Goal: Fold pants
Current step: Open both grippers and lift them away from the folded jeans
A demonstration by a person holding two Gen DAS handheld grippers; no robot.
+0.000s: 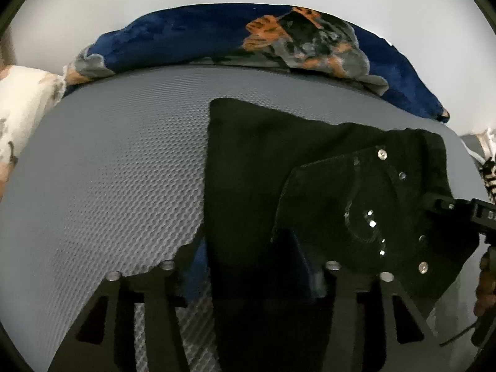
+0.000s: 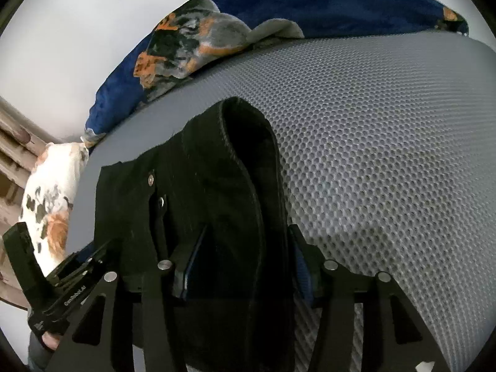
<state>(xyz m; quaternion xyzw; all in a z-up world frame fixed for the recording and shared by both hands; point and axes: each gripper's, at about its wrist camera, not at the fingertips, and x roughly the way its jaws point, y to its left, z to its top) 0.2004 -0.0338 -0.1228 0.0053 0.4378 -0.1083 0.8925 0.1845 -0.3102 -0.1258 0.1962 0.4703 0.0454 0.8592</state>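
The black pants (image 1: 263, 161) hang lifted over a grey honeycomb mat (image 1: 124, 161). In the left wrist view my left gripper (image 1: 254, 266) is shut on the pants' edge, cloth running between its blue pads. The right gripper's black body (image 1: 356, 210) is seen from the side just to the right, pressed against the cloth. In the right wrist view my right gripper (image 2: 241, 266) is shut on a thick fold of the pants (image 2: 235, 161), with the waistband and a metal button (image 2: 151, 179) to the left. The left gripper's body (image 2: 62, 285) shows at the lower left.
A blue blanket with an orange and grey print (image 1: 279, 40) lies bunched along the mat's far edge. A white patterned pillow (image 1: 18, 114) sits at the left. The grey mat (image 2: 387, 155) stretches out to the right of the pants.
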